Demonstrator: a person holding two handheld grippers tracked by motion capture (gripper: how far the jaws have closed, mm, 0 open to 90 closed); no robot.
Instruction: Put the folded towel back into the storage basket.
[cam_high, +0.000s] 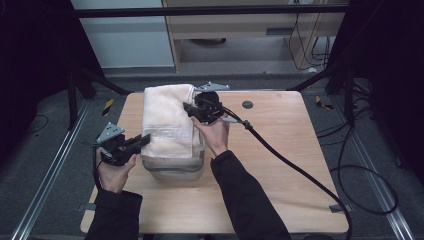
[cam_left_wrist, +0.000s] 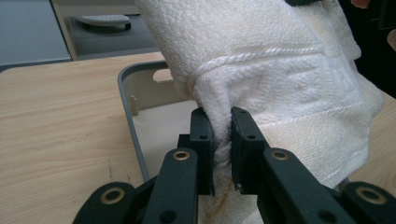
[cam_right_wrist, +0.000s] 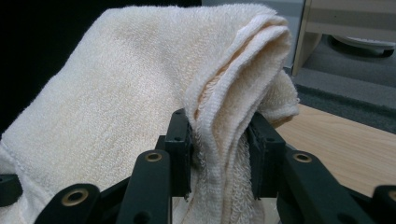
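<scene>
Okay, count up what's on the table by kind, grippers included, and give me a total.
Towel: 1, cream, folded, held over the bin
Bin: 1, grey-rimmed, on the table
Grippers: 2, left gripper and right gripper, each shut on the towel
Total: 4

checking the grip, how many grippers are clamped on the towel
2: the left gripper pinches the towel at its near left edge above the bin; the right gripper pinches its far folded edge.
</scene>
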